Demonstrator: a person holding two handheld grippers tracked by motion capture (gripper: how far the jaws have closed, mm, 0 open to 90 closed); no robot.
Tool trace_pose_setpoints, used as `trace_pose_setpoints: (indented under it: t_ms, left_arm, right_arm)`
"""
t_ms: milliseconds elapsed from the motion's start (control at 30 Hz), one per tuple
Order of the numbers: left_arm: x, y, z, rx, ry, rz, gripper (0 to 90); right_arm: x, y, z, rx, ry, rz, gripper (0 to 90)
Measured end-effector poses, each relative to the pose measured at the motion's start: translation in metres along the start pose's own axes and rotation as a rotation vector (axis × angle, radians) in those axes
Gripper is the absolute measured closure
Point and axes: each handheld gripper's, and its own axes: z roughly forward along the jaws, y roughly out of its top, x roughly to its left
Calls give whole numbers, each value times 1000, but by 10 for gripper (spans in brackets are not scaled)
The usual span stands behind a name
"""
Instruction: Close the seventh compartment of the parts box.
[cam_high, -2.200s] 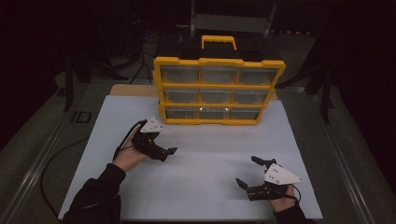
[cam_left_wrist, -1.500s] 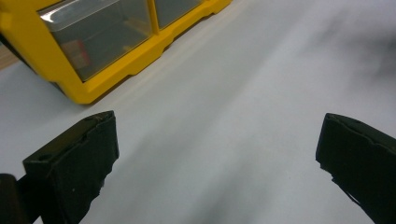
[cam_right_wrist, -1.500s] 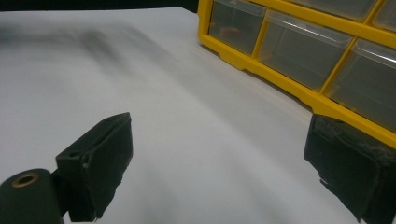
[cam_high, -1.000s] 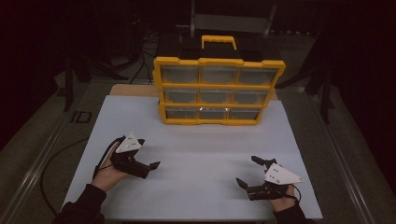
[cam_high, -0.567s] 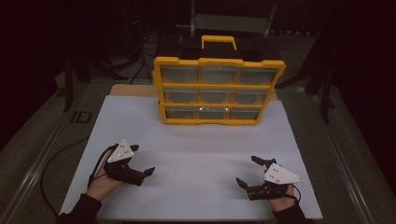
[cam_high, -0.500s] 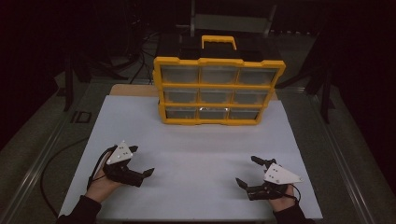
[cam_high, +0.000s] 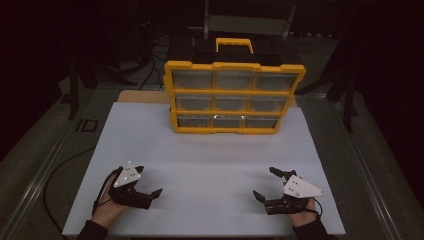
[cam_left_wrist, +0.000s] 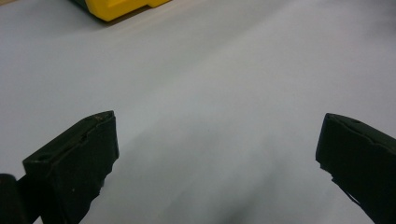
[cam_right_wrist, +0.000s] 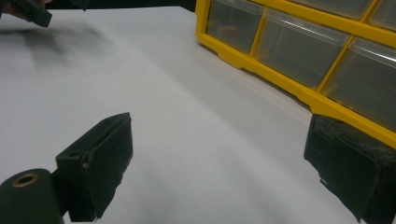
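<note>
Yellow drawer organizer (cam_high: 234, 95) stands upright at the 12 o'clock end of the white table (cam_high: 210, 160), front facing the person, three rows of three clear drawers, black top with a yellow carry handle (cam_high: 234, 45). Drawers all appear closed; contents too dim to tell. Left gripper (cam_high: 148, 186) rests at about 7 o'clock on the table, held in the person's left hand (cam_high: 111, 207), jaws spread apart and holding nothing; in the left gripper view the two black jaws stand wide with bare white table between them and a yellow corner of the organizer (cam_left_wrist: 123, 7) at the top edge. Right gripper (cam_high: 265, 184) sits at about 5 o'clock, held in the right hand (cam_high: 300, 216), jaws likewise released and empty; the right gripper view looks across the table to the organizer's bottom drawer row (cam_right_wrist: 299, 46) at upper right. Both grippers are well apart from the organizer and from each other.
</note>
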Motion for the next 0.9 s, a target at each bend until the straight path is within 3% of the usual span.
trace_pose_setpoints:
  t_ms: [433,600,900]
  left_arm:
    - [1,-7,3,-6,79,10,0]
    - [4,-9,2,-24,118,11,0]
    - [3,-9,2,-48,145,16,0]
  right_arm:
    - [0,0,0,0,3,-11,83]
    - [-1,-1,1,3,6,5,83]
    - [-1,-4,4,17,13,10,83]
